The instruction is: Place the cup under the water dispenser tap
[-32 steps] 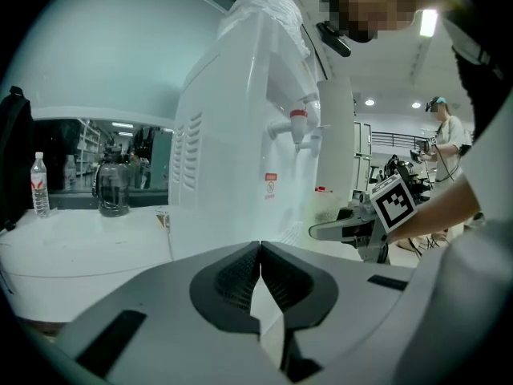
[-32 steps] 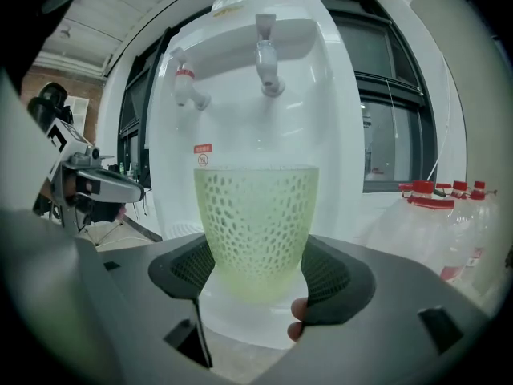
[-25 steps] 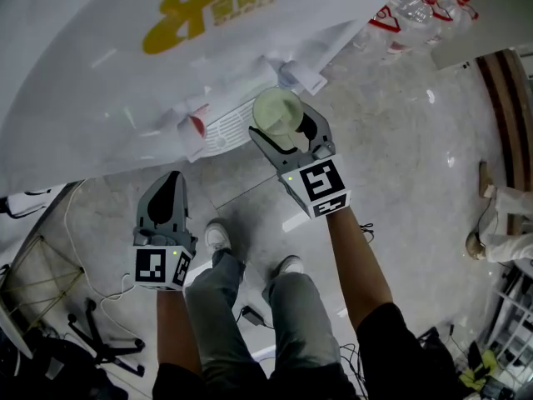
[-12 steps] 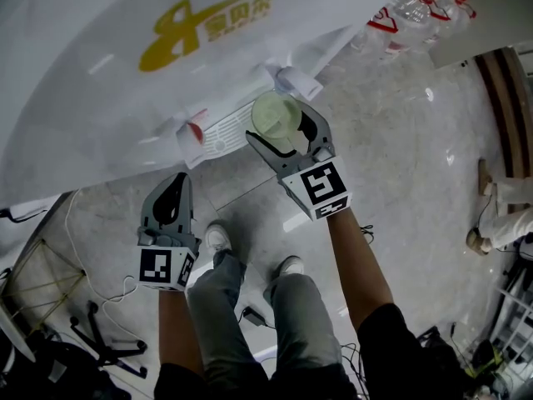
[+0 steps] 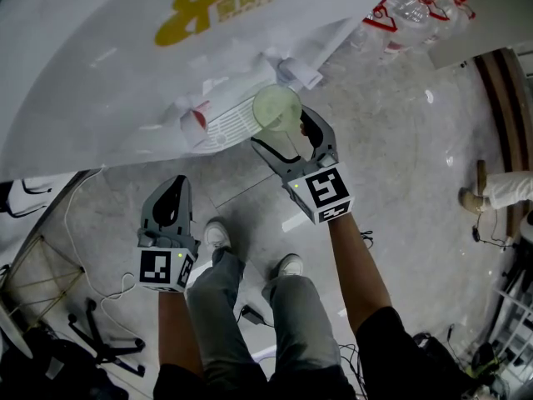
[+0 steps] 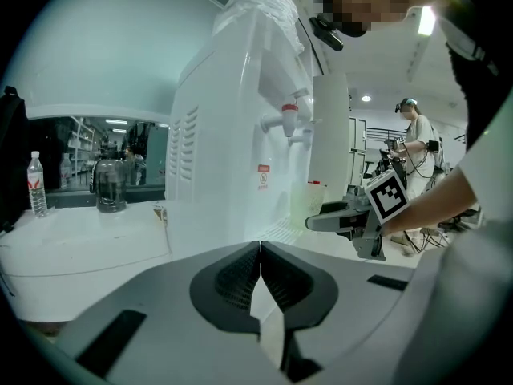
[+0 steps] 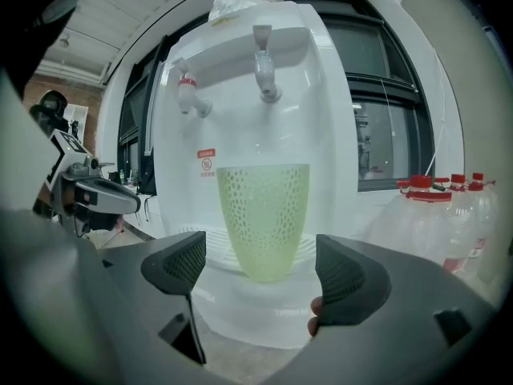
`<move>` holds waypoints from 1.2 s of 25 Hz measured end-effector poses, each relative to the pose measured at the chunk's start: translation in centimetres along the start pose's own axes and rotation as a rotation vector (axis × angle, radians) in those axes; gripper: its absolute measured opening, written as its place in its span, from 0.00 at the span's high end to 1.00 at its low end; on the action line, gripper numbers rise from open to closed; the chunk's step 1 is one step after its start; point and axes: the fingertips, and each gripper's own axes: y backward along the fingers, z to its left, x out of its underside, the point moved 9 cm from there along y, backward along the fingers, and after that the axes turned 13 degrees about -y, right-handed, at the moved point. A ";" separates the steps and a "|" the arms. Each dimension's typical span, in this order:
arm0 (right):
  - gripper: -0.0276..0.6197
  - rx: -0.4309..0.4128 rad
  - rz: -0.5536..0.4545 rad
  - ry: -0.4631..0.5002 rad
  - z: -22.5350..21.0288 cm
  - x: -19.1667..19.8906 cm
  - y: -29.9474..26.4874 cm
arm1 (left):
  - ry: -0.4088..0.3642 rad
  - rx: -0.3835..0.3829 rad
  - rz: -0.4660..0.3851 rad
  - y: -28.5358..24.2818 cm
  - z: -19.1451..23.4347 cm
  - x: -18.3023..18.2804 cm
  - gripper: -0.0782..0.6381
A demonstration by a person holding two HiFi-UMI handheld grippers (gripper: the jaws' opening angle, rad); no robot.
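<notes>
Pale green mesh-patterned plastic cup (image 7: 263, 215) sits at the right end of the ribbed drip tray (image 7: 205, 240) of the white water dispenser (image 7: 325, 95), under its white tap (image 7: 263, 70). Right gripper (image 7: 264, 269) has just spread its jaws wide, clear of the cup. Left gripper (image 6: 259, 271) has its jaws together, empty.

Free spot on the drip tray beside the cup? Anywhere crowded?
Free: the drip tray left of the cup, under the red tap. Crowded: the cup's sides, flanked by the right tongs, just opened, not touching; bottles to the right.
</notes>
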 end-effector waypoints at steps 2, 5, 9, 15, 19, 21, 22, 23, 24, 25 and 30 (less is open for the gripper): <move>0.30 0.012 0.000 -0.013 0.0 0.5 0.7 | -0.001 -0.003 0.006 0.4 -0.2 0.0 0.87; 0.30 0.032 0.007 -0.026 -0.1 1.0 2.0 | 0.001 -0.005 0.003 0.9 -0.5 -0.2 0.87; 0.31 0.067 -0.003 -0.059 -0.1 1.2 4.0 | 0.008 -0.009 0.005 1.5 -1.0 -0.7 0.87; 0.46 0.117 -0.007 -0.075 0.5 0.7 7.4 | 0.006 0.005 0.007 2.7 -2.4 -2.1 0.87; 0.61 0.164 -0.024 -0.076 1.2 0.0 9.9 | 0.006 0.016 0.009 3.8 -3.5 -3.5 0.87; 0.66 0.180 -0.033 -0.078 1.7 -0.6 11.3 | 0.010 0.019 0.013 4.5 -3.9 -4.3 0.87; 0.68 0.187 -0.040 -0.082 2.0 -0.9 11.9 | 0.012 0.018 0.016 4.9 -4.1 -4.7 0.87; 0.69 0.197 -0.046 -0.087 2.2 -1.2 12.6 | 0.013 0.015 0.017 5.2 -4.2 -5.1 0.87; 0.72 0.208 -0.052 -0.091 2.4 -1.5 13.3 | 0.013 0.013 0.017 5.6 -4.4 -5.5 0.87; 0.75 0.220 -0.056 -0.094 2.6 -1.9 13.9 | 0.013 0.012 0.016 6.0 -4.5 -6.0 0.87; 0.92 0.287 -0.078 -0.108 3.3 -4.1 16.7 | 0.030 0.006 0.009 7.5 -5.0 -8.4 0.87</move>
